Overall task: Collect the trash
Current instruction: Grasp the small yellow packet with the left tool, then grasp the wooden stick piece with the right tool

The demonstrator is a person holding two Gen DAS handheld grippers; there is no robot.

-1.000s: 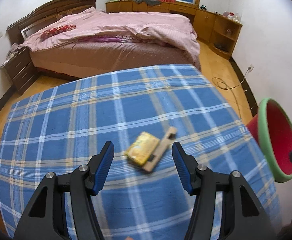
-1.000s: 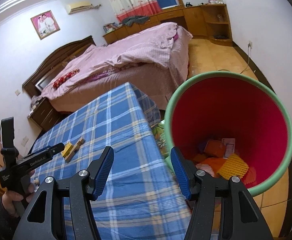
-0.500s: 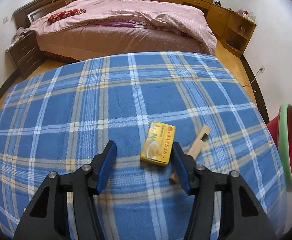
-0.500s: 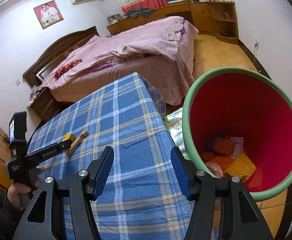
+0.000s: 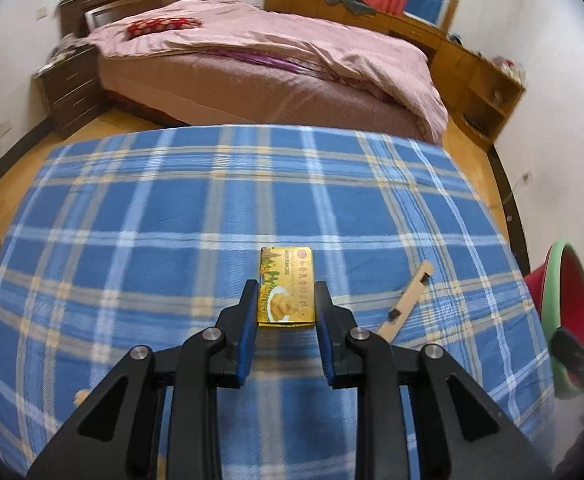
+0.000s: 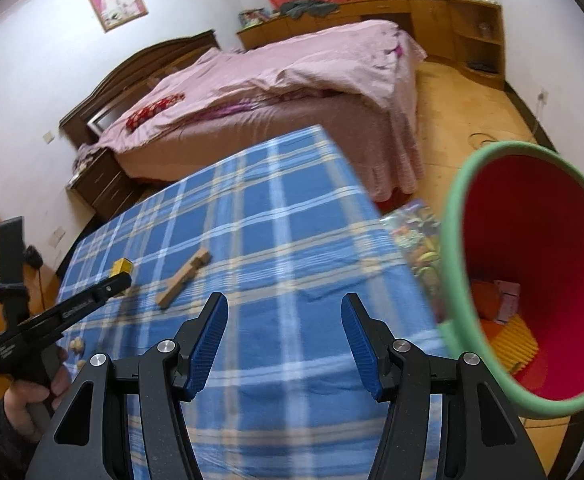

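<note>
A yellow packet box (image 5: 287,285) lies on the blue plaid table (image 5: 172,220). My left gripper (image 5: 286,294) has its blue pads closed against the box's two long sides. From the right wrist view the left gripper (image 6: 118,280) covers most of the box (image 6: 122,266). A wooden stick piece (image 5: 408,300) lies just right of the box; it also shows in the right wrist view (image 6: 184,276). My right gripper (image 6: 284,320) is open and empty above the table's right part. A red bin with a green rim (image 6: 532,280) stands off the table's right edge, with trash inside.
Small brown bits (image 6: 77,345) lie on the table near the left hand. A colourful sheet (image 6: 416,236) hangs at the table's right edge. A bed with a pink cover (image 5: 272,52) stands beyond the table, with wooden cabinets (image 5: 480,76) along the wall.
My left gripper moved forward over the yellow box and closed its jaws onto its sides. The right gripper swung left, so the bin sits farther right in its view.
</note>
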